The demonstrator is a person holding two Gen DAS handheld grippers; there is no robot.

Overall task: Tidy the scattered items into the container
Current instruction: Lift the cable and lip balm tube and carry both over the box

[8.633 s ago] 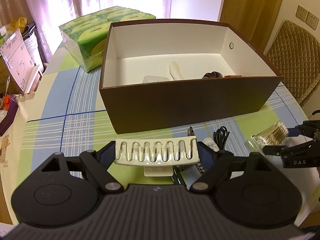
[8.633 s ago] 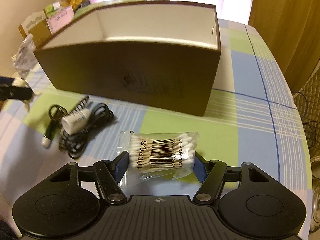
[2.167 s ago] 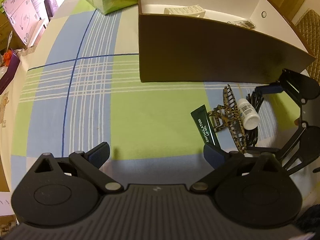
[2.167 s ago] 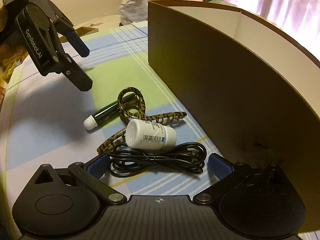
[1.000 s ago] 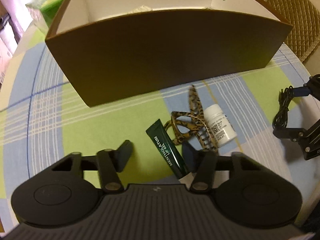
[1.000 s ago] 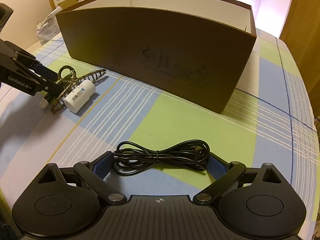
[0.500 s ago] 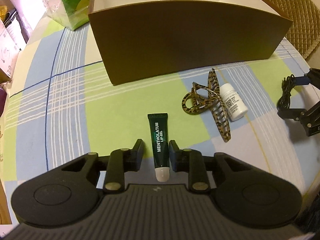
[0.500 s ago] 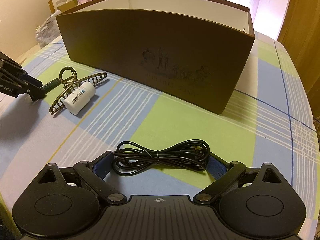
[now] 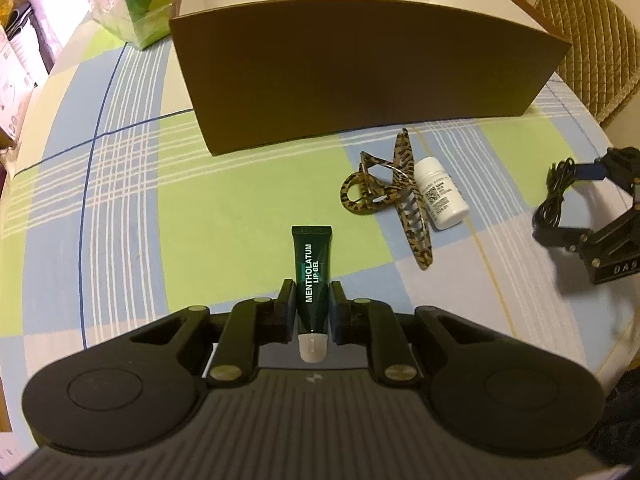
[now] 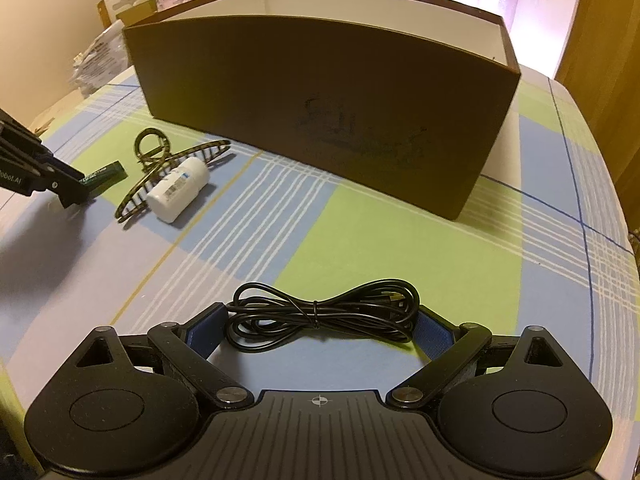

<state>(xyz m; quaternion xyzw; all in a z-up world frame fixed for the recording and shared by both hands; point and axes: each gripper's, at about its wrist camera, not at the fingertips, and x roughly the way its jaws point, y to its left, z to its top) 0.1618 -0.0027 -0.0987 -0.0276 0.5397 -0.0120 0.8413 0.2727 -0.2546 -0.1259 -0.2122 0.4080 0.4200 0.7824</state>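
Note:
My left gripper is shut on a dark green lip gel tube with a white cap, held just above the checked tablecloth in front of the brown box. My right gripper is shut on a coiled black cable and holds it above the cloth, in front of the box. A leopard-print hair claw and a small white bottle lie on the cloth between the grippers; they also show in the right wrist view, the claw and bottle.
A green tissue pack stands left of the box. A quilted chair is at the far right. Cartons and bags sit beyond the table's far left in the right wrist view. The table edge curves close on the right.
My left gripper has closed tight on the lip gel tube and raised it slightly. My right gripper has drawn back a little with the cable still in it.

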